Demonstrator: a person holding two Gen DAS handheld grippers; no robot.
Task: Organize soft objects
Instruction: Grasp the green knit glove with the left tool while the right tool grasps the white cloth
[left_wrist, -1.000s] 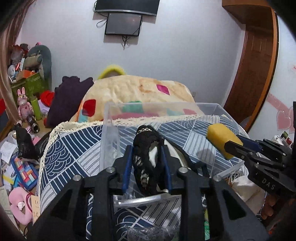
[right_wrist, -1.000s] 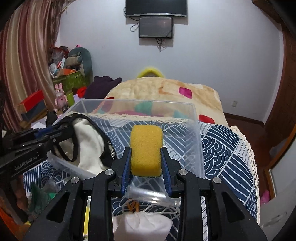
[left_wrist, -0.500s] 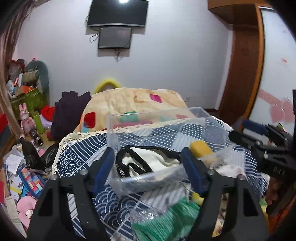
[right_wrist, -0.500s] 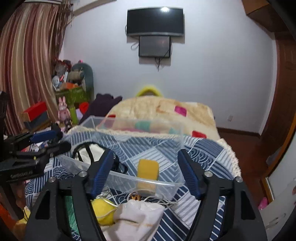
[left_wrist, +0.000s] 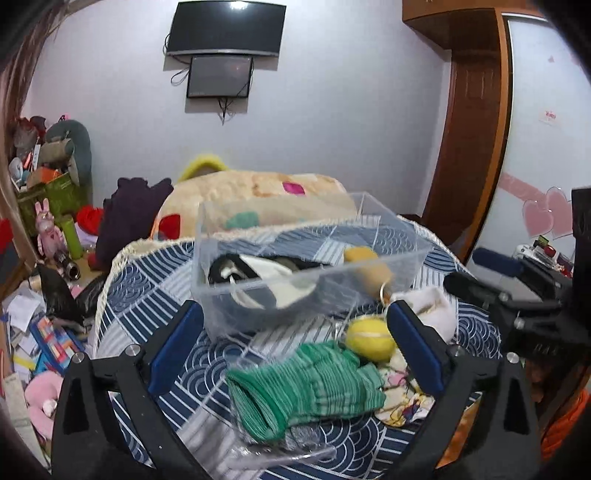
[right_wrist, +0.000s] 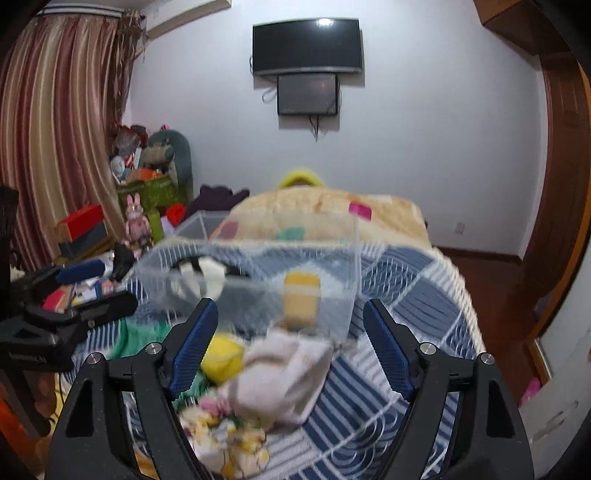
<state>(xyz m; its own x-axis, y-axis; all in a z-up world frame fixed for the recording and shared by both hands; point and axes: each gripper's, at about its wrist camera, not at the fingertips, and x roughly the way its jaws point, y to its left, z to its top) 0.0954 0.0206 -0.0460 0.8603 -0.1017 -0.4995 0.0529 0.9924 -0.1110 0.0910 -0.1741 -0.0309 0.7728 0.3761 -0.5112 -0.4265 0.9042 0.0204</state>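
Note:
A clear plastic bin (left_wrist: 402, 264) (right_wrist: 343, 258) sits on a blue patterned bedspread. Inside it lie a black-and-white cloth item (left_wrist: 258, 271) (right_wrist: 201, 271) and a yellow sponge (left_wrist: 365, 264) (right_wrist: 301, 299). In front of the bin lie a green striped cloth (left_wrist: 314, 384), a yellow ball (left_wrist: 369, 338) (right_wrist: 221, 356), a white cloth (right_wrist: 284, 373) (left_wrist: 430, 308) and a floral cloth (right_wrist: 229, 439). My left gripper (left_wrist: 295, 354) is open and empty above the green cloth. My right gripper (right_wrist: 291, 354) is open and empty above the white cloth.
A beige patterned blanket (left_wrist: 258, 195) lies behind the bin. Toys, boxes and papers crowd the floor at the left (left_wrist: 44, 236). A wooden door (left_wrist: 469, 147) stands at the right. The bed edge (right_wrist: 469, 306) drops to the floor on the right.
Both grippers opened, dropping the black-and-white cloth and the sponge into the bin. Both then drew back toward me, bringing the items in front of the bin into view.

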